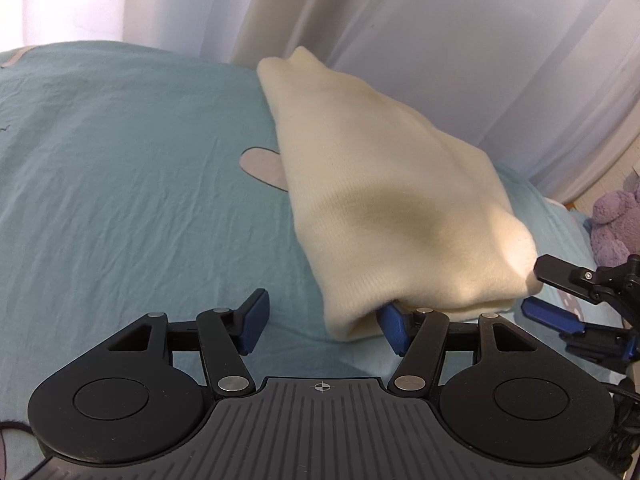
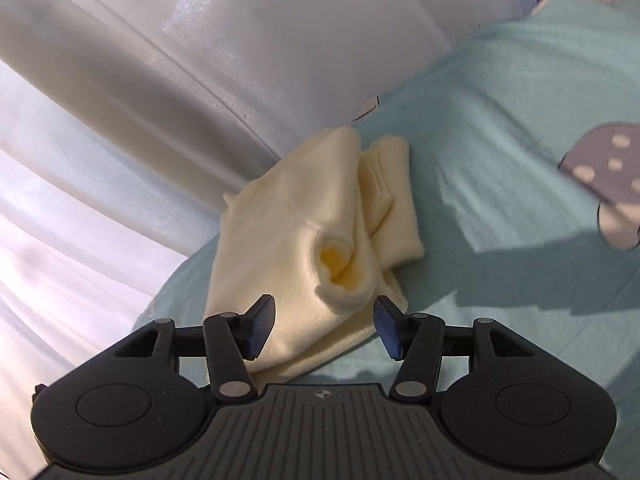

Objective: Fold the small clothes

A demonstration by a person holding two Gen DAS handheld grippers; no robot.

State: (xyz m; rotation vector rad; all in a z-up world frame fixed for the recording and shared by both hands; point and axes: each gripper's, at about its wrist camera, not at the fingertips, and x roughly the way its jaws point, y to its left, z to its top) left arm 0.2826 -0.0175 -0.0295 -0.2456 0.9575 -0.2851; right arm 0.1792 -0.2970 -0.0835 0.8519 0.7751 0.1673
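Note:
A cream knitted garment [image 1: 384,184] lies folded into a long bundle on the teal bedsheet [image 1: 120,184], near the bed's far edge. My left gripper [image 1: 324,324] is open; its right finger touches or tucks under the garment's near hem, its left finger is over bare sheet. My right gripper [image 1: 548,292] shows at the right of the left wrist view, open, beside the garment's near right corner. In the right wrist view the garment [image 2: 292,232] sits rumpled with a small opening, and my right gripper [image 2: 324,328] is open with the near folded edge between its fingers.
White curtains [image 1: 440,40] hang right behind the bed. A purple plush toy [image 1: 616,224] sits at the far right. The sheet has grey mushroom prints [image 2: 600,172].

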